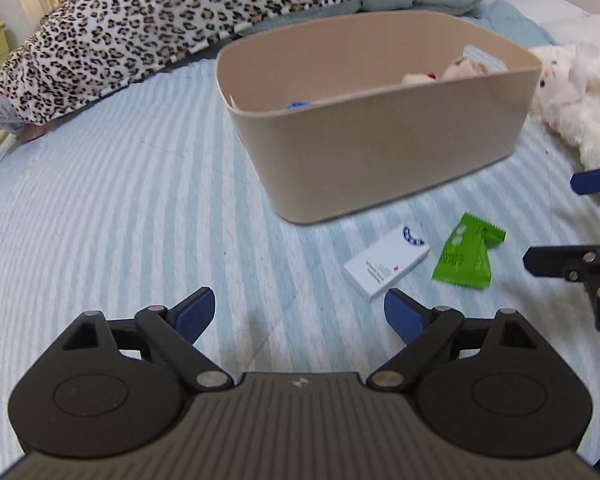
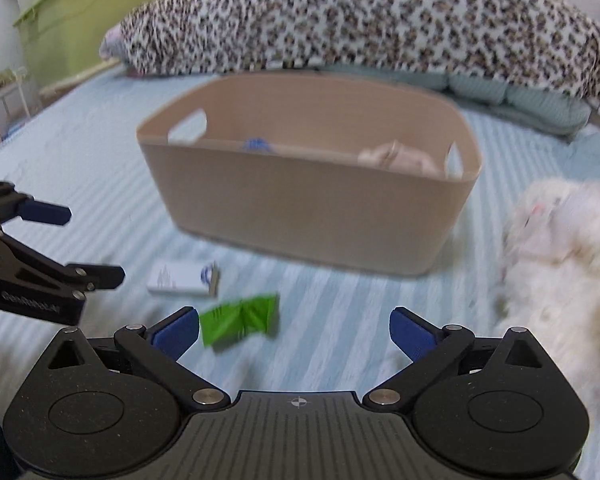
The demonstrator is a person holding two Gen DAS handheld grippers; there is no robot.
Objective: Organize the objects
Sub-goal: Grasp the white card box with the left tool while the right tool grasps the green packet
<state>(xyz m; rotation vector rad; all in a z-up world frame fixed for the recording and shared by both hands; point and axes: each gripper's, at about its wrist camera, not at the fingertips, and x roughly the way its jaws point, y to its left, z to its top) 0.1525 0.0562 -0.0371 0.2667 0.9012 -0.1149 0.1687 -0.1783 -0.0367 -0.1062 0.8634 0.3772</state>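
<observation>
A beige bin (image 1: 384,160) stands on the striped bed and also shows in the right wrist view (image 2: 312,216). Inside lie a small plush toy (image 1: 460,69) and something blue (image 1: 298,105). A white box (image 1: 386,262) and a green packet (image 1: 466,258) lie in front of the bin; they also show in the right wrist view as the box (image 2: 180,278) and the packet (image 2: 240,318). A white plush toy (image 1: 576,92) lies right of the bin. My left gripper (image 1: 300,314) is open and empty, just left of the box. My right gripper (image 2: 296,330) is open and empty, the packet by its left finger.
A leopard-print blanket (image 1: 172,16) is heaped along the far side of the bed, over a pale green quilt (image 2: 512,96). A green plastic container (image 2: 84,20) stands beyond the bed at the left. The right wrist view is blurred.
</observation>
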